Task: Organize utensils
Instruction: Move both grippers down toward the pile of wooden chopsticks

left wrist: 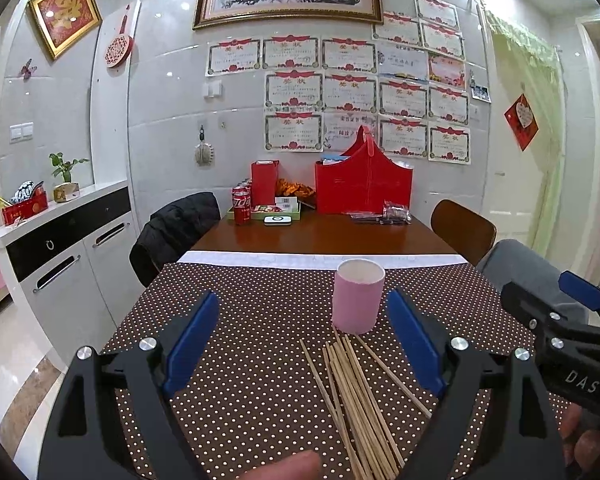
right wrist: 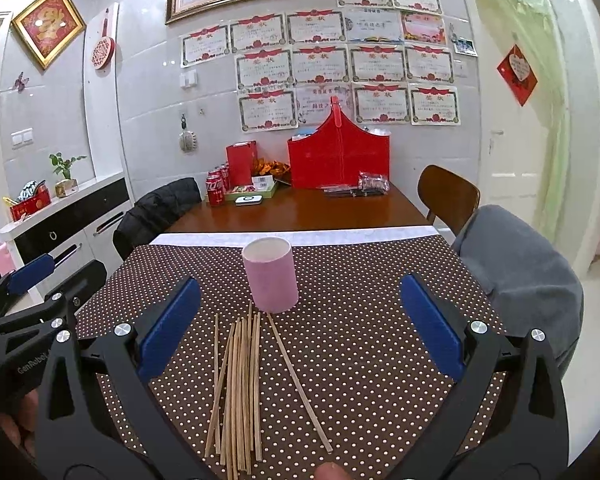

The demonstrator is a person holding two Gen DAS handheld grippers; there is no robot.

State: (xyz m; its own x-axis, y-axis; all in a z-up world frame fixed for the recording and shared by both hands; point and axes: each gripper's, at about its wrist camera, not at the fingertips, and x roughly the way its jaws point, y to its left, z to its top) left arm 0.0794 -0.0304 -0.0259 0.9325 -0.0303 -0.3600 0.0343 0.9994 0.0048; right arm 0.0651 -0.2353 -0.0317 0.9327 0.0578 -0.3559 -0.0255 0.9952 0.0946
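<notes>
Both the left gripper [left wrist: 304, 344] and right gripper [right wrist: 300, 328] have their fingers wide apart, holding nothing. The chopsticks [right wrist: 240, 388] lie bunched near the pink cup [right wrist: 270, 276]; a careless grab may scatter them or tip the cup.

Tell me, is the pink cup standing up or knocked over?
Standing up. The pink cup sits on its base on the dotted tablecloth, open rim facing up, beyond the loose chopsticks.

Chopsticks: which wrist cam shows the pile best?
Right wrist. The chopsticks lie fanned out in the open between its open jaws, with the stray one visible end to end, below the pink cup. The left wrist view shows the chopsticks too, but bunched, and a fingertip covers the near ends.
</notes>
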